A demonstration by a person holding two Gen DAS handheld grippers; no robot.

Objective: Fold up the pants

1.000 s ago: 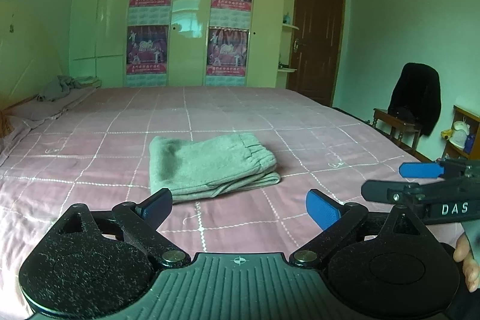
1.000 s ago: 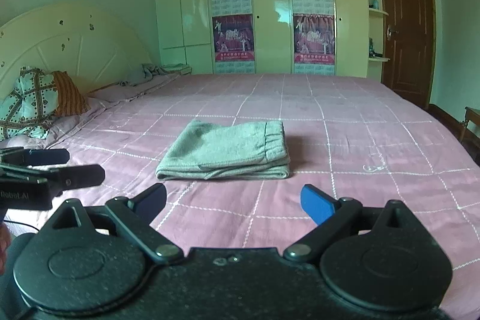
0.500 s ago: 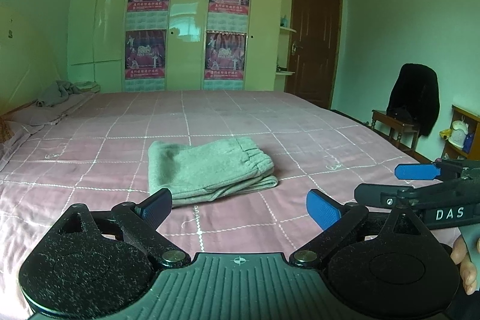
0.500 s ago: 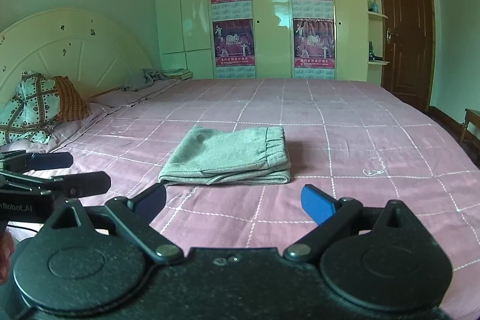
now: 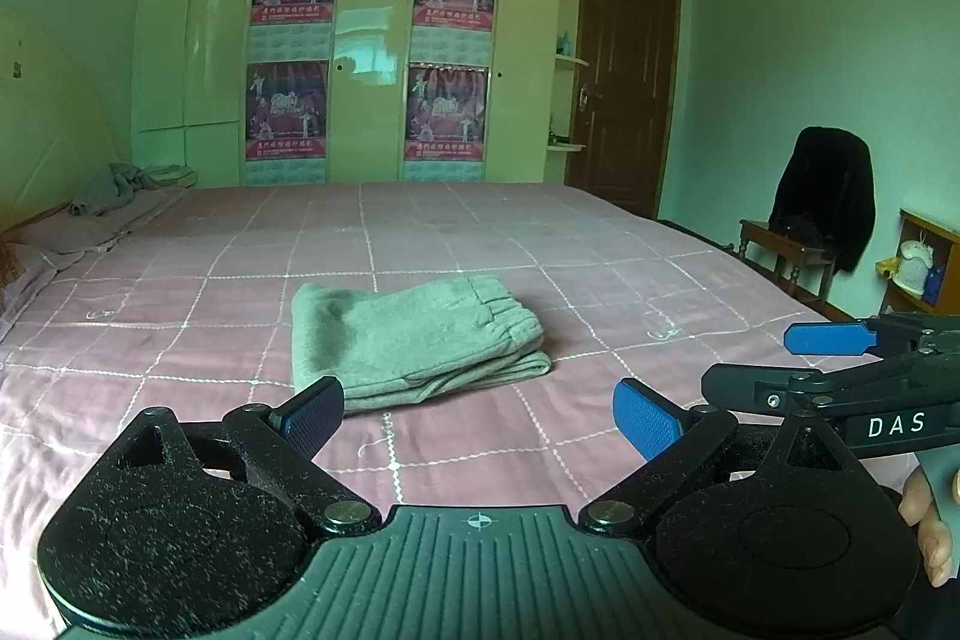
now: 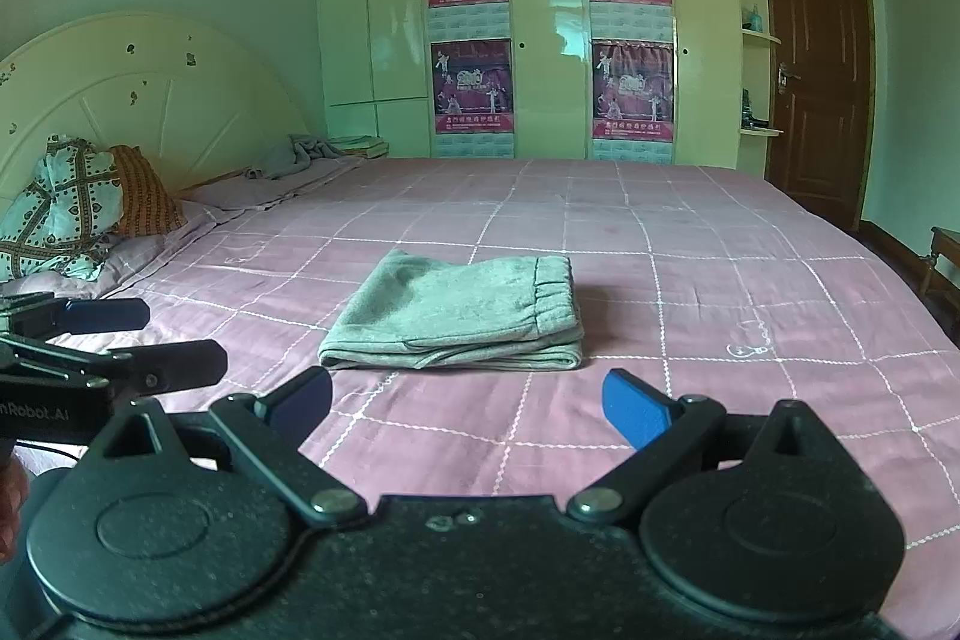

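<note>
Grey pants [image 5: 414, 337] lie fully folded in a compact stack mid-bed [image 5: 180, 292], at twelve o'clock from both tongs, left [image 5: 477, 415] and right [image 6: 468, 400], wide open, empty; folding looks finished.

Left gripper [image 5: 478, 415] and right gripper [image 6: 468, 403] hover side by side, jaws spread.

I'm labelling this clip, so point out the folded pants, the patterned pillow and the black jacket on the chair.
folded pants [image 6: 462, 307], right wrist view, middle of the top layer.
patterned pillow [image 6: 57, 205], right wrist view, centre of its patterned face by the headboard.
black jacket [image 5: 825, 193], left wrist view, middle of the cloth draped over the chair back.
</note>
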